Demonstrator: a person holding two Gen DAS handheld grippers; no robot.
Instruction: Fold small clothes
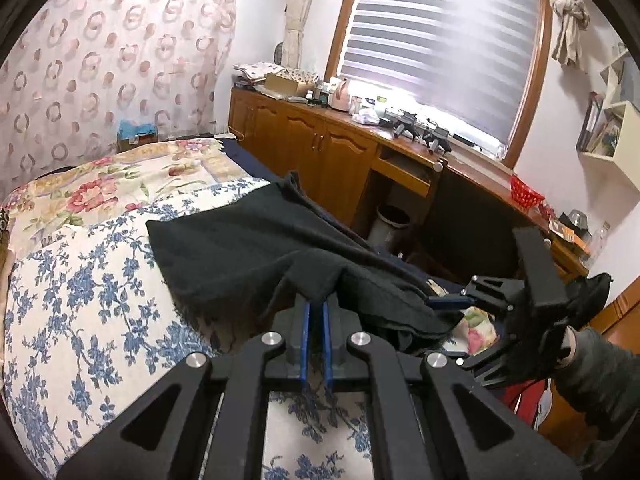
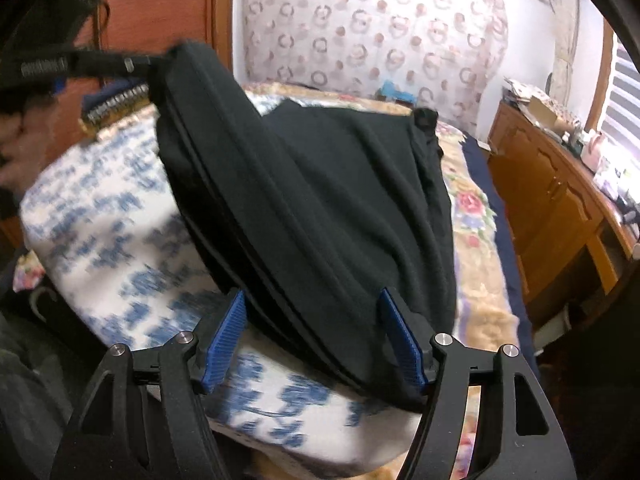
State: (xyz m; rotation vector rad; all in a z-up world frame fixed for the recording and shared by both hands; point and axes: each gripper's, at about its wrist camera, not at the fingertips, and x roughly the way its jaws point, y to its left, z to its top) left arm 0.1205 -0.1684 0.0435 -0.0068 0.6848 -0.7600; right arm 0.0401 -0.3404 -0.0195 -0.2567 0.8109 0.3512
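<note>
Left tongs [image 1: 316, 300] clamped on a pinch of the black garment [image 1: 248, 248], lifting that edge off the bed [image 1: 80, 300]. Right tongs [image 2: 316, 328] are spread wide, cloth between the pads [image 2: 228, 334] but not gripped as far as I can see. Garment lies across the bed's blue-flowered cover, near its right edge. Looks like the first fold starting; next, right tongs need to close on the near edge, then carry both over.
</note>
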